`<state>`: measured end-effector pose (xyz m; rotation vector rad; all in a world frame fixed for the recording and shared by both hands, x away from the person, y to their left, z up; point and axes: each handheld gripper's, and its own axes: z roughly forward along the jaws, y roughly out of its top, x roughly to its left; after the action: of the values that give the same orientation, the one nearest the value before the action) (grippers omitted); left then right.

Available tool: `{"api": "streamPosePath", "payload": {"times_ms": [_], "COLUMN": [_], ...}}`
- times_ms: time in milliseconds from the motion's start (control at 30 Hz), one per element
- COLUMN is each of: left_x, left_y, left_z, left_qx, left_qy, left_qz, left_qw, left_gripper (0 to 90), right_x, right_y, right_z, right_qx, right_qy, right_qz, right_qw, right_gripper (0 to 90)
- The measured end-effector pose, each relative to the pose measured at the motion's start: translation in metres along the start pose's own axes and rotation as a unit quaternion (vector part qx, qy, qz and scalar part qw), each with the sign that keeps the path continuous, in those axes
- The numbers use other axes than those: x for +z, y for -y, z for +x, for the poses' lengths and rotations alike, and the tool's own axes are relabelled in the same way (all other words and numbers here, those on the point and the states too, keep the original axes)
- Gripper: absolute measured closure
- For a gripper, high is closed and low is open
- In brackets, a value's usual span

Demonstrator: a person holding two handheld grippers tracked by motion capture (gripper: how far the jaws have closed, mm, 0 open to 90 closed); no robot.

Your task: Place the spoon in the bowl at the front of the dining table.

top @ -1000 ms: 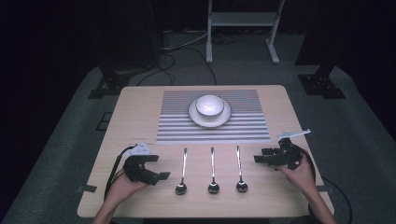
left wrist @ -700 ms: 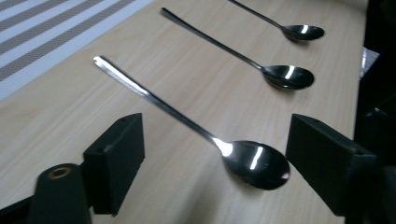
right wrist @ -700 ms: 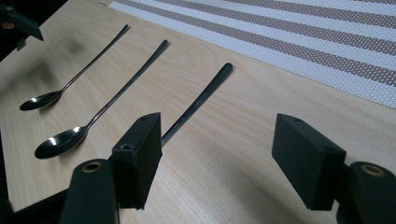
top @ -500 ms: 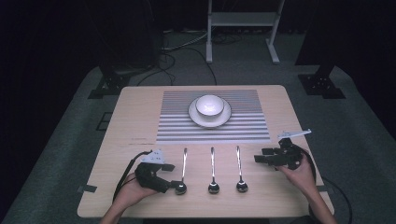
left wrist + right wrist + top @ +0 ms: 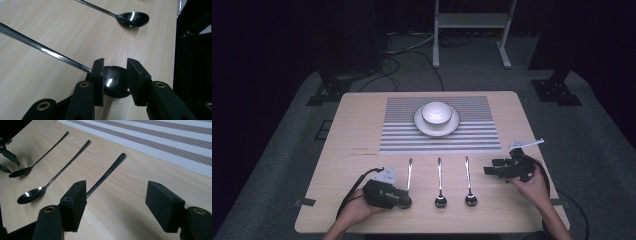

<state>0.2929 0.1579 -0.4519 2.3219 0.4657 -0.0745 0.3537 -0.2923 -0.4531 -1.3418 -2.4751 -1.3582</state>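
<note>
Left gripper clamped on the leftmost spoon's bowl near the table's front edge.

The jaws have just been closing and now pinch the rounded bowl; the polished metal could squirt out or pivot when lifted. The middle spoon lies near, so swing room is tight. The right gripper stands wide open, empty, by the right edge.

The left gripper lies low at the leftmost spoon, its jaws just closed against the bowl's sides. The right gripper rests well right of that spoon, jaws wide apart.
</note>
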Motion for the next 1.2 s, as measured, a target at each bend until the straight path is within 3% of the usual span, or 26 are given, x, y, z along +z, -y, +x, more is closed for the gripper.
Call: {"api": "streamPosePath", "payload": {"times_ms": [200, 267, 433, 767, 967, 1200], "left_x": [0.008, 0.011, 0.015, 0.017, 0.018, 0.019], "left_y": [0.001, 0.002, 0.0, -0.001, -0.001, -0.002], "left_z": [-0.002, -0.004, -0.009, -0.01, -0.011, -0.01], "left_qx": [0.011, 0.023, 0.037, 0.051, 0.057, 0.059], "left_qy": [-0.004, -0.016, -0.034, -0.047, -0.053, -0.052], "left_qz": [0.028, 0.044, 0.044, 0.04, 0.036, 0.036], "left_qw": [0.9995, 0.9987, 0.9978, 0.9968, 0.9963, 0.9962], "left_gripper": [71.0, 71.0, 71.2, 71.2, 71.2, 71.2], "right_x": [0.0, 0.0, 0.002, 0.013, 0.033, 0.052], "right_y": [-0.001, -0.001, -0.004, -0.026, -0.053, -0.074], "right_z": [0.001, 0.002, 0.007, 0.024, 0.041, 0.061], "right_qx": [-0.002, -0.003, -0.01, -0.031, -0.044, -0.07], "right_qy": [-0.001, 0.0, -0.003, -0.024, -0.054, -0.066], "right_qz": [-0.002, -0.001, 0.002, 0.017, 0.034, 0.065], "right_qw": [1.0, 1.0, 0.9999, 0.9991, 0.997, 0.9932], "right_gripper": [32.0, 32.0, 31.9, 31.5, 30.9, 30.9]}}
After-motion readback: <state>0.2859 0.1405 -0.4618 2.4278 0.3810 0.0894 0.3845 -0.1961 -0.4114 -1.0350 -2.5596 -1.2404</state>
